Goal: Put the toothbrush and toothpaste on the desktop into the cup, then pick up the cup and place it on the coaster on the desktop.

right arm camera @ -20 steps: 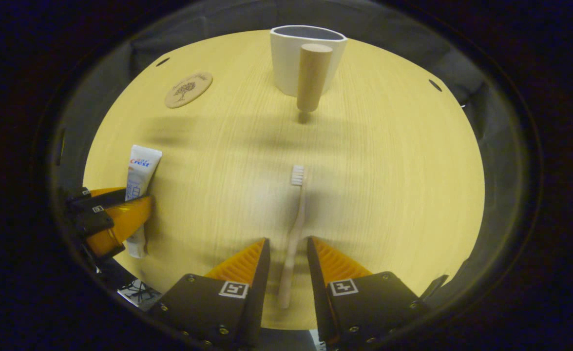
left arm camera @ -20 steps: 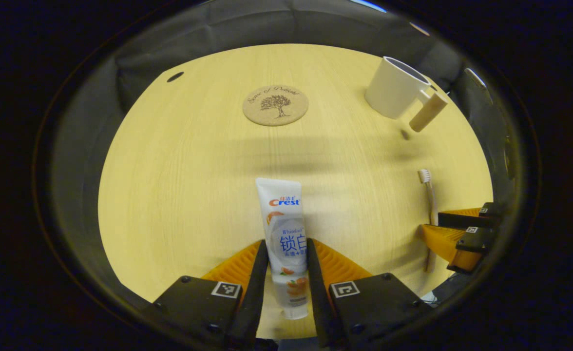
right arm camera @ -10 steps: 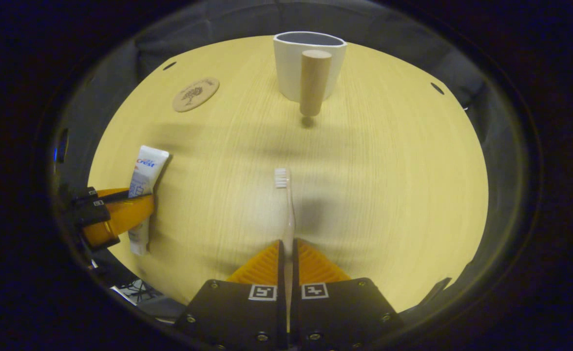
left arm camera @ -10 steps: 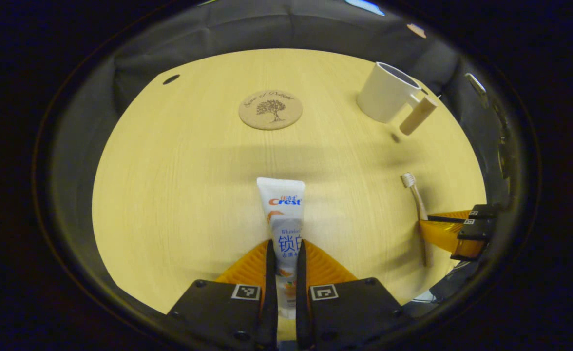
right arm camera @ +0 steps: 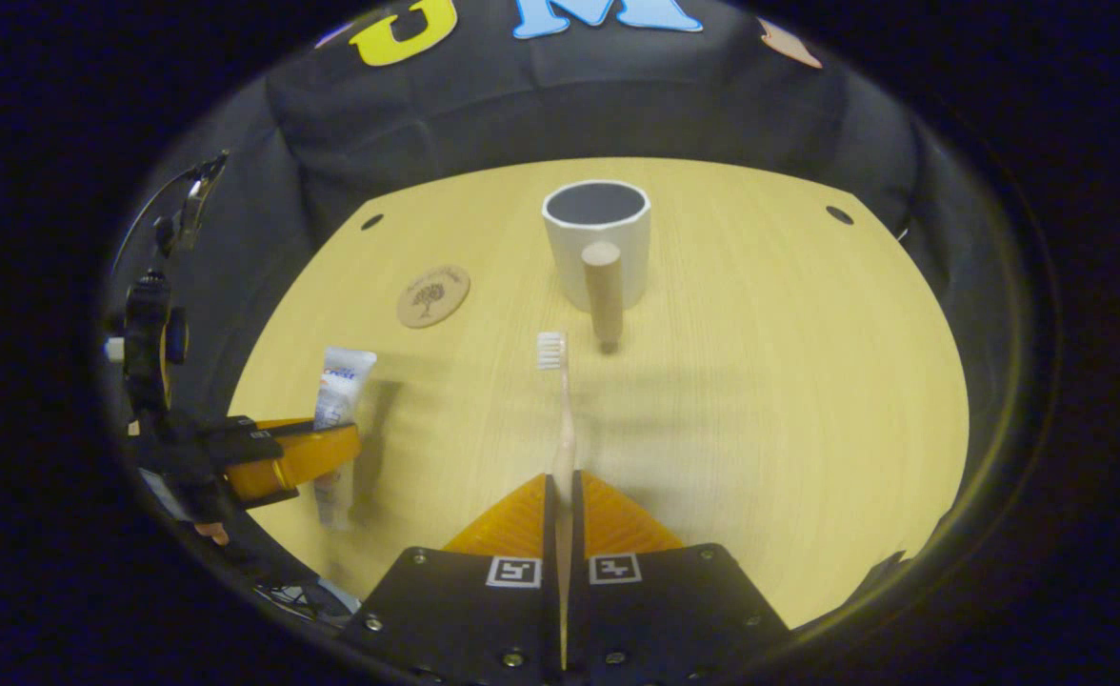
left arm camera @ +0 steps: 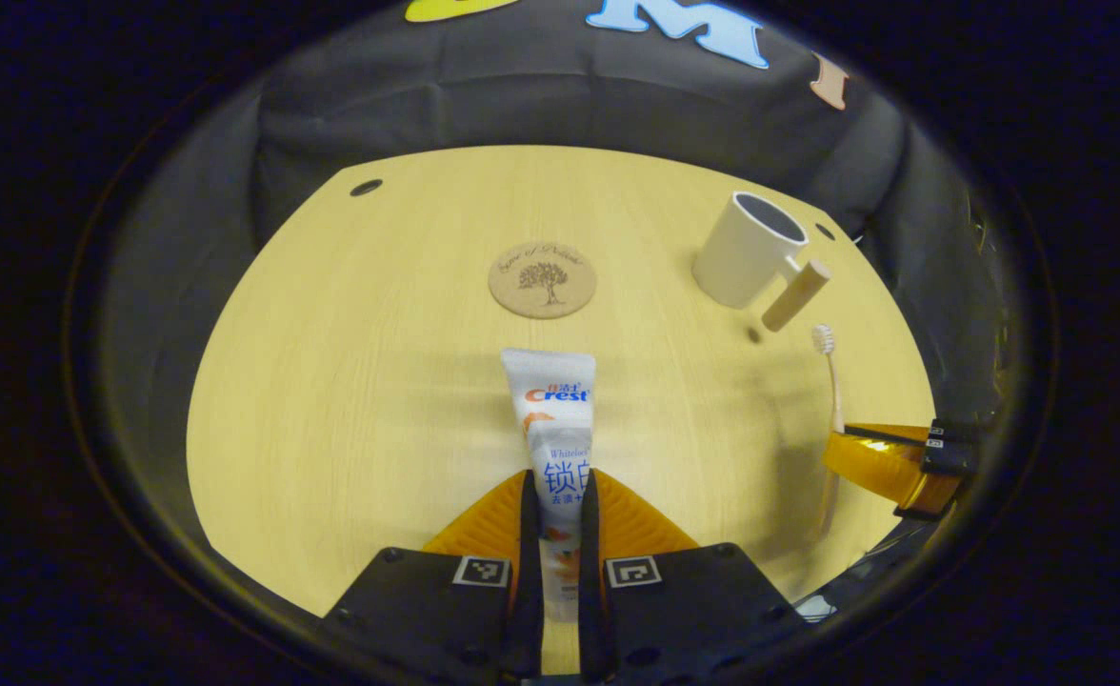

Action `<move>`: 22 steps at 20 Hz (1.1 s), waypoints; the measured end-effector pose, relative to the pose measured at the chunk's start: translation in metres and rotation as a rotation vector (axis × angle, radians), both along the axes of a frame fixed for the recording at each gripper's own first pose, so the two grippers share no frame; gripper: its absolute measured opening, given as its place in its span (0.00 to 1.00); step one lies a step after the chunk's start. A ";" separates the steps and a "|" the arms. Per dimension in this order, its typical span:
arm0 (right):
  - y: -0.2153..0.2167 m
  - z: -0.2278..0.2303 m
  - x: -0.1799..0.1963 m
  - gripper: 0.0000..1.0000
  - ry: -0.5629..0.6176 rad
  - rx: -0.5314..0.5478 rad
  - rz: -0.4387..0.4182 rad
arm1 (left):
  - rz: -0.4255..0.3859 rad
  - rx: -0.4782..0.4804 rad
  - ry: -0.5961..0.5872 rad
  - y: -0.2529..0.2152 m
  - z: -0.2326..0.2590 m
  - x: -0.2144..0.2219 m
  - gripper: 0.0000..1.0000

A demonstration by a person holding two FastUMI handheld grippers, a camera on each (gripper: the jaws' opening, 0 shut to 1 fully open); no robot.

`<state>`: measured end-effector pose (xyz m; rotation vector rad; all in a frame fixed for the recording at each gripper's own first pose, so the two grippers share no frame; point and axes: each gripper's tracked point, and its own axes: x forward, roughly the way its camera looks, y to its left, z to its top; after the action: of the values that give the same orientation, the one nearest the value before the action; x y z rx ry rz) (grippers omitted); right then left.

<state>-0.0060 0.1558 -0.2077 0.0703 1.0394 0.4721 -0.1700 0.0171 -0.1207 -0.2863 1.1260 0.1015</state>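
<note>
In the left gripper view my left gripper [left arm camera: 554, 481] is shut on the white toothpaste tube [left arm camera: 550, 400], which is lifted off the yellow table and points forward. My right gripper [right arm camera: 561, 481] is shut on the pale toothbrush [right arm camera: 561, 410], bristles forward and raised above the wood. The white cup [right arm camera: 598, 238] with a wooden handle [right arm camera: 604, 291] stands upright straight ahead of the toothbrush. The round cork coaster [left arm camera: 542, 279] lies beyond the tube, left of the cup [left arm camera: 746, 250]. The right gripper view also shows the left gripper [right arm camera: 293, 457] holding the tube [right arm camera: 341, 391] at left.
The round wooden table [left arm camera: 350, 381] has small dark holes near its far edge [right arm camera: 838, 214]. Black cloth walls close in behind it. The right gripper [left arm camera: 889, 462] with the toothbrush [left arm camera: 831, 381] sits at the right rim of the left gripper view.
Both grippers closed, the left on the toothpaste and the right on the toothbrush, then both rose off the table, so the table looks farther away.
</note>
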 end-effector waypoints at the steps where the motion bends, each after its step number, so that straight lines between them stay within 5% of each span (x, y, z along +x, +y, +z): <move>1: -0.001 0.007 0.005 0.04 -0.036 0.009 -0.001 | -0.001 0.008 -0.026 0.001 0.007 0.005 0.23; 11: 0.025 0.097 0.093 0.04 -0.396 0.167 -0.018 | 0.062 0.034 -0.298 0.051 0.119 0.053 0.22; 22: 0.029 0.149 0.189 0.03 -0.644 0.202 -0.080 | 0.101 0.067 -0.490 0.063 0.170 0.119 0.22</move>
<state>0.1832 0.1853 -0.0585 0.1291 0.3548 0.4811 -0.0515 0.0801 0.0492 -0.2889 0.6207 0.1487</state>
